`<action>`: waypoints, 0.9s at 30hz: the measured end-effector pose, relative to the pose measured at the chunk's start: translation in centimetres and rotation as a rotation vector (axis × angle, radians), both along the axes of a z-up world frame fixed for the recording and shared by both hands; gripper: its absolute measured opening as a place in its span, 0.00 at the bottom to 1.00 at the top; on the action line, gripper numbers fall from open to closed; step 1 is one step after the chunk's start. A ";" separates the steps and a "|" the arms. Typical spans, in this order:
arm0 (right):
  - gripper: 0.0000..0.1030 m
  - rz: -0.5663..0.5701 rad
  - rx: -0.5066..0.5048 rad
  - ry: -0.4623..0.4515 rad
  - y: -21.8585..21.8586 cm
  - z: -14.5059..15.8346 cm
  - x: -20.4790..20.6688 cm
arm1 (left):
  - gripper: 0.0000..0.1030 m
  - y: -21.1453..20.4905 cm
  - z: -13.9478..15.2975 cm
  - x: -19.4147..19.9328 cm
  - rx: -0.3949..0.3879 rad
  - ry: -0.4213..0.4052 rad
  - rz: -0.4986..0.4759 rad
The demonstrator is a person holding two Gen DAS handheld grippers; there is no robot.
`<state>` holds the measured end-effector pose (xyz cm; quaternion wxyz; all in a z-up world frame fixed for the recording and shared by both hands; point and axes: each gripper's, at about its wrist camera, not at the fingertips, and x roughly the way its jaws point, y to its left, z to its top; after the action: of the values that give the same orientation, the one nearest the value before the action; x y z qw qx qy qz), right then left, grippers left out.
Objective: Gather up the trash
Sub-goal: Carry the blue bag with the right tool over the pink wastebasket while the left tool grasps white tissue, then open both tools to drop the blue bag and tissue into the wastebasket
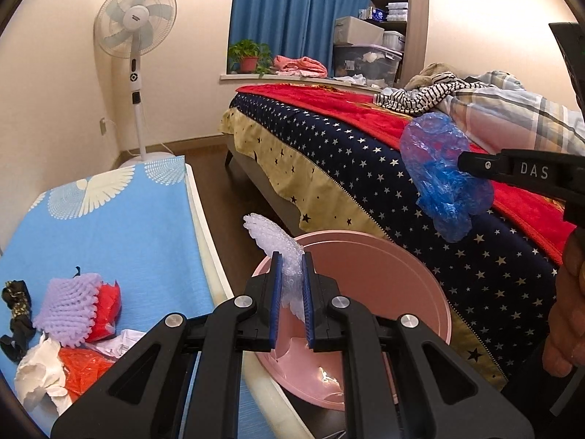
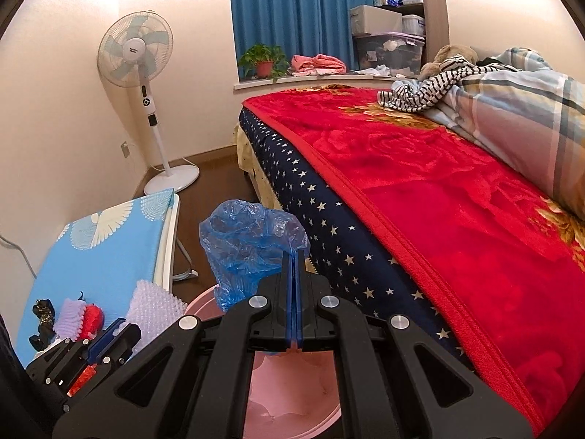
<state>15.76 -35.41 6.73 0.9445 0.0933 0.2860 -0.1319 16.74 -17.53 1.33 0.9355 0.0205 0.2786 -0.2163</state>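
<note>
Left gripper [image 1: 292,292] fingers pinching white bubble-wrap scrap [image 1: 272,241] right above round pink plastic basin [image 1: 420,278]; right gripper [image 2: 295,292] fingers pressed on crumpled blue plastic bag [image 2: 248,245], also over basin, slightly higher.

We see the left gripper [image 1: 291,300] clamped on a piece of clear bubble wrap [image 1: 272,243], holding it above the near rim of the pink basin [image 1: 413,274]. To the right of the basin, the right gripper [image 1: 466,162] pinches a crumpled blue plastic bag [image 1: 438,179] over the star-patterned bed skirt [image 1: 365,175]. Left of the basin, on the blue board [image 1: 128,226], lie a purple foam net [image 1: 67,305], red plastic [image 1: 108,311], orange plastic [image 1: 82,369], white paper [image 1: 36,373] and a black scrap [image 1: 16,314].
</note>
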 end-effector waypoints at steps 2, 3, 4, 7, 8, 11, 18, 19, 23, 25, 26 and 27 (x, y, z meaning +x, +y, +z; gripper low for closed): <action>0.02 0.000 -0.007 0.001 0.2 0.0 0.0 | 0.10 -0.1 0.0 0.0 0.000 -0.001 -0.003; 0.02 0.000 -0.012 0.000 0.3 0.0 0.0 | 0.10 -0.2 0.0 0.0 0.002 -0.003 -0.005; 0.02 0.001 -0.016 0.000 0.3 0.0 0.0 | 0.10 -0.3 0.0 -0.1 0.003 -0.006 -0.006; 0.02 0.000 -0.026 0.002 0.5 -0.1 0.0 | 0.10 -0.3 0.1 -0.1 -0.004 -0.008 -0.005; 0.02 -0.001 -0.028 0.002 0.5 -0.1 0.0 | 0.10 -0.2 0.1 0.0 -0.006 -0.009 -0.005; 0.02 -0.006 -0.035 -0.001 0.5 0.0 -0.2 | 0.10 -0.1 0.1 0.2 -0.006 -0.006 0.002; 0.25 -0.019 -0.040 0.016 0.4 -0.2 -0.2 | 0.32 -0.1 -0.8 1.3 -0.026 0.071 -0.020; 0.35 -0.024 -0.047 0.014 0.4 -0.2 -0.3 | 0.36 -0.1 -0.9 1.3 -0.024 0.073 -0.017; 0.37 -0.030 -0.055 -0.002 0.4 0.2 -0.7 | 0.40 0.6 -0.7 1.3 -0.035 0.071 0.001; 0.38 -0.035 -0.054 -0.007 0.2 0.3 -0.9 | 0.43 1.1 -0.3 1.1 -0.038 0.055 0.006; 0.38 -0.038 -0.056 -0.009 0.2 0.4 -1.0 | 0.47 1.5 0.0 1.0 -0.045 0.049 0.008; 0.38 -0.040 -0.057 -0.012 0.1 0.5 -1.1 | 0.50 1.9 0.2 0.9 -0.053 0.046 0.012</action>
<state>14.71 -35.28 7.18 0.9457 0.0727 0.2745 -0.1584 17.68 -15.66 1.49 0.9303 -0.0112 0.2944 -0.2185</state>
